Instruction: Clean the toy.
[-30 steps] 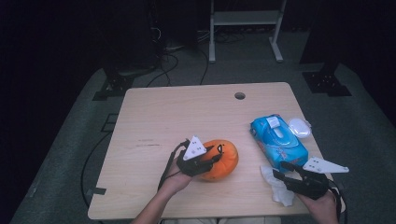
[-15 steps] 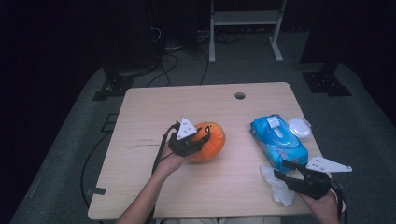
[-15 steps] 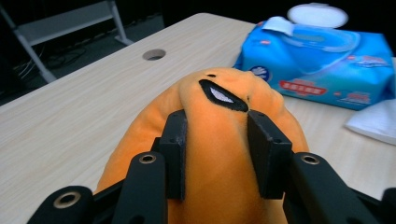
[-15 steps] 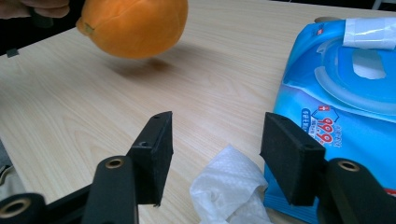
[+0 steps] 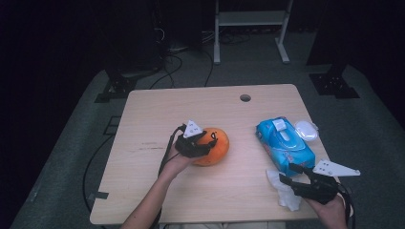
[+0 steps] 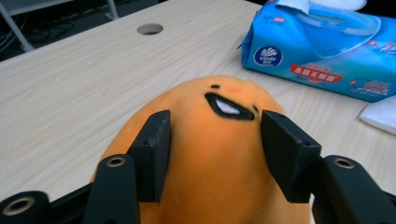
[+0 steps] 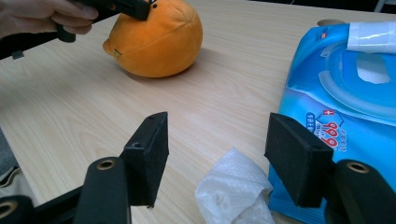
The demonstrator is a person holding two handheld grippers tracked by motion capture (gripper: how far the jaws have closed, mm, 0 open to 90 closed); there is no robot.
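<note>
My left claw (image 5: 203,143) squeezing orange plush toy (image 5: 215,147), dragging it farther left, away from wipes pack (image 5: 285,144). Right claw (image 5: 293,179) staying wide apart over white wipe (image 5: 285,191).

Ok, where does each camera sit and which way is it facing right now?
High view: fixed above the person's side, looking forward and down on the table; both forearms enter from the bottom, left tool on the orange plush, right tool by the tissue.
Left gripper view: rides the left tool, looking along its jaws either side of the plush toward the blue wipes pack.
Right gripper view: rides the right tool, jaws apart over the tissue, facing the plush; the left hand shows.
Shared: plush and pack.
</note>
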